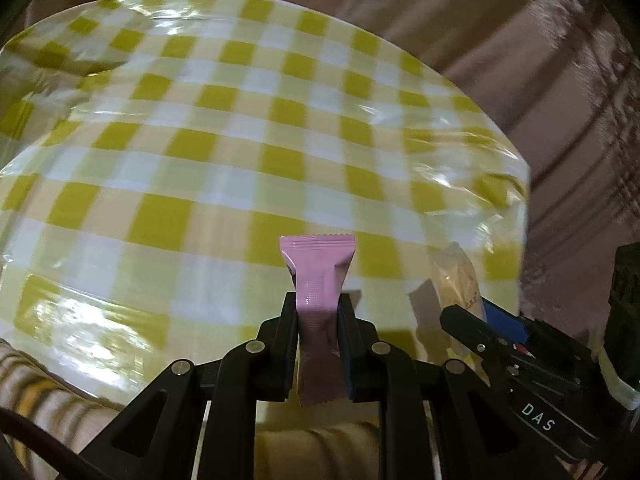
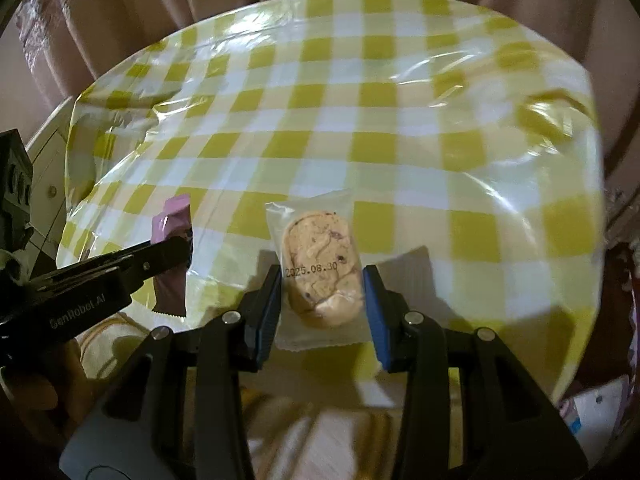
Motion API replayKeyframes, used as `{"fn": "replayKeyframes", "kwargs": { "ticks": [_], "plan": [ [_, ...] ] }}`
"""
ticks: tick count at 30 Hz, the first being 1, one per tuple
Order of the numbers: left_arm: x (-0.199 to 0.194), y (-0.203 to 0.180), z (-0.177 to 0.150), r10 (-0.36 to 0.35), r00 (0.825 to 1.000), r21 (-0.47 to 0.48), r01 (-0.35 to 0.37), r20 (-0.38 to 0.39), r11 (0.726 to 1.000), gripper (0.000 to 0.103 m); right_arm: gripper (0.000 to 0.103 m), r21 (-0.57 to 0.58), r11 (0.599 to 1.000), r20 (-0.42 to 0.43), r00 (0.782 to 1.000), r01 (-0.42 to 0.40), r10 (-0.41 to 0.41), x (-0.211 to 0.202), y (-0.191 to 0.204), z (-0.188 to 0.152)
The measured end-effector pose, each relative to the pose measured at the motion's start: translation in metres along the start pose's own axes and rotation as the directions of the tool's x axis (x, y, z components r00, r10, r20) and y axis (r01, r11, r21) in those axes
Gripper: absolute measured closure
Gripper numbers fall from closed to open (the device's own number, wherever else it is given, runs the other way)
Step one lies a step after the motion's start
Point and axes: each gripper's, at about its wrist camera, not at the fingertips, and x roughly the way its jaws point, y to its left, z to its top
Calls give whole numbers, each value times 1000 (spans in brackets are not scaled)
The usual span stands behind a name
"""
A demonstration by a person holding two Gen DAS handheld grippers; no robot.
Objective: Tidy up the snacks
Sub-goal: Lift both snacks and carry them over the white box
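A pink snack packet [image 1: 318, 264] stands upright between the pads of my left gripper [image 1: 318, 300], which is shut on its middle, above the yellow-checked tablecloth [image 1: 200, 120]. My right gripper [image 2: 322, 276] is shut on a clear-wrapped cookie packet [image 2: 320, 256] stamped with a date, and the packet casts a shadow on the cloth [image 2: 400, 120] below. Both grippers hang side by side near the table's front edge. In the right wrist view the left gripper [image 2: 176, 252] and its pink packet [image 2: 172, 220] show at the left. The left wrist view catches the right gripper [image 1: 460, 312] and the cookie packet [image 1: 456, 276] at the right.
Pinkish-brown curtains [image 2: 120, 8] hang behind the table. A white cabinet [image 2: 48, 152] stands past the table's left side. A striped cloth [image 2: 340, 432] lies below the front edge. A hand [image 2: 36, 392] holds the left gripper. Small items [image 2: 592, 408] lie low at the right.
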Motion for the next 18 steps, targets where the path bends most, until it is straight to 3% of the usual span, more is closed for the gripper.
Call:
{"fn": "replayKeyframes", "kwargs": {
  "ticks": [10,18],
  "plan": [
    [0,-76,-28,-113,992,113,119,-52,987,84,59,98,992,53,995,80,-85,-62,-55,-35],
    [7,-144,-61,-209,968,212,235,-139,948,84,59,180,969,58,981,170,-183,-105,-103,-69]
  ]
}}
